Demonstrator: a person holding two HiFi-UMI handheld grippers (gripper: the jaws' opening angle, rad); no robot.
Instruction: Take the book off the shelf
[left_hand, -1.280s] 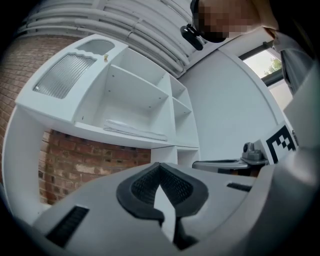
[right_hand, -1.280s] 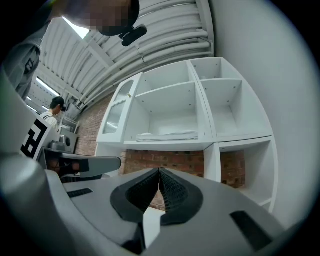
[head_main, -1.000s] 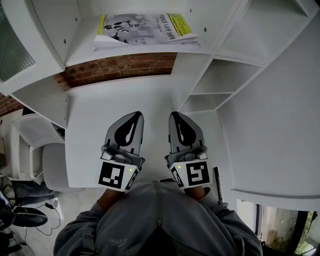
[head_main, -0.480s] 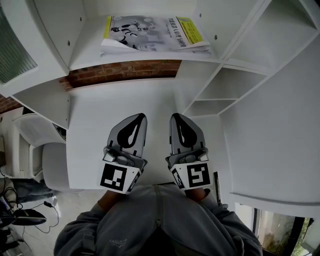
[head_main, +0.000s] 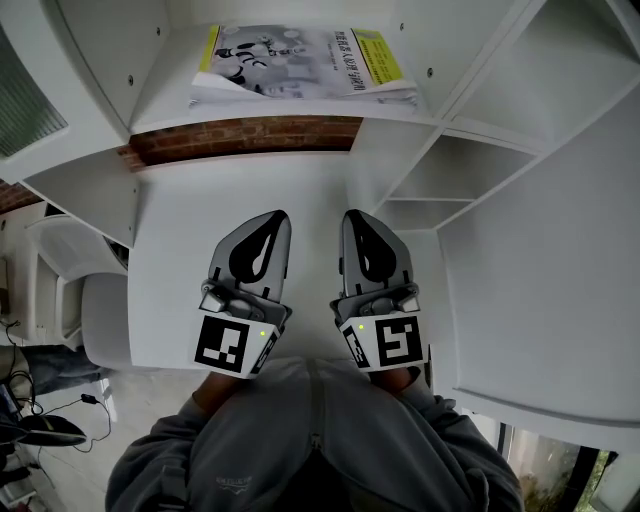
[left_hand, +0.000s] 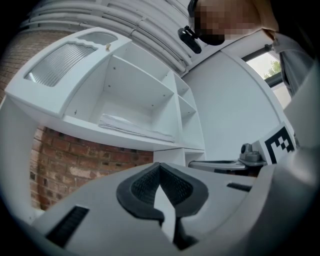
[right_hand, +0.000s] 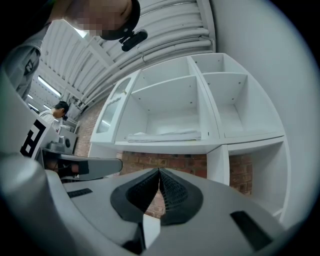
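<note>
- Right gripper (head_main: 362, 218) edged up toward shelf (head_main: 160, 105); left gripper (head_main: 272, 220) barely moved.
- Both claws were pressed together, empty.
- Book (head_main: 300, 60) lay flat at 12 o'clock, well apart.

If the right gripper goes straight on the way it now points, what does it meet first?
Probably the red brick wall under the white shelf board: it shows right behind the shut tips of the right gripper. Depth is unclear.

The thin paper book (head_main: 300, 62) shows a grey-and-white cover with yellow bands; the boxy shelf unit (head_main: 160, 105) is white, the brick wall (head_main: 245, 138) red-brown.
</note>
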